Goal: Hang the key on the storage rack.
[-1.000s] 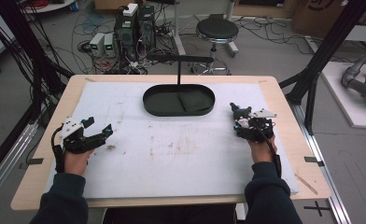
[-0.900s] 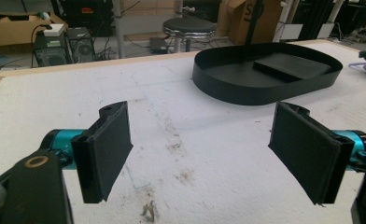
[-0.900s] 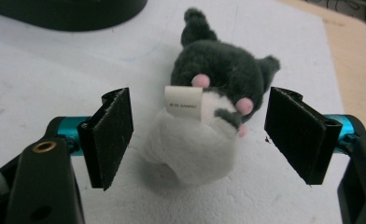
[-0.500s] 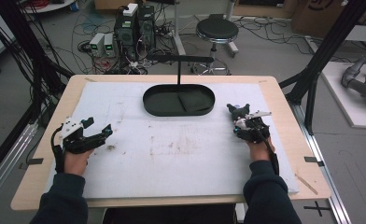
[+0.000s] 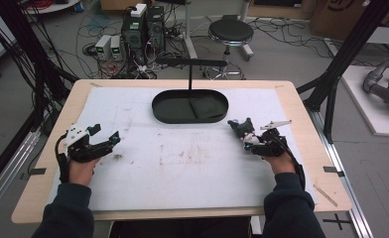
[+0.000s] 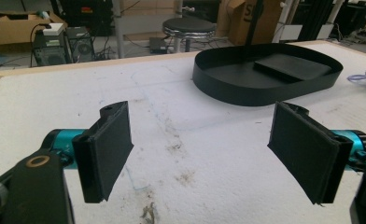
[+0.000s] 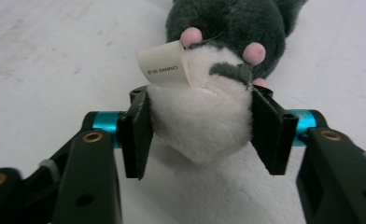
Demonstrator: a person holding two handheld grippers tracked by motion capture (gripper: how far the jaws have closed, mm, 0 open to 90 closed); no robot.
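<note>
A small plush toy (image 7: pixel 228 28), dark grey with a white belly, pink spots and a paper tag, lies on the white mat. My right gripper (image 7: pixel 200 135) is shut on its white belly, one jaw pressed against each side. From above, the plush toy (image 5: pixel 240 127) sticks out ahead of the right gripper (image 5: pixel 252 141), just right of the black oval tray (image 5: pixel 159 111). My left gripper (image 5: pixel 110 140) hovers low over the mat at the left, open with nothing between its jaws. In the left gripper view the left gripper (image 6: pixel 204 149) points toward the black oval tray (image 6: pixel 228 91).
The tray holds a flat dark slab (image 6: pixel 291 66) and a thin post (image 5: pixel 190 74) rises behind it. The white mat (image 5: pixel 182 168) is stained at its middle. Wooden table edges (image 5: pixel 326 163) frame it. A stool (image 5: pixel 230 32) and computer boxes (image 5: pixel 143 25) stand on the floor beyond.
My right gripper has moved a little left and toward the person, taking the plush toy with it. The left gripper has barely moved.
</note>
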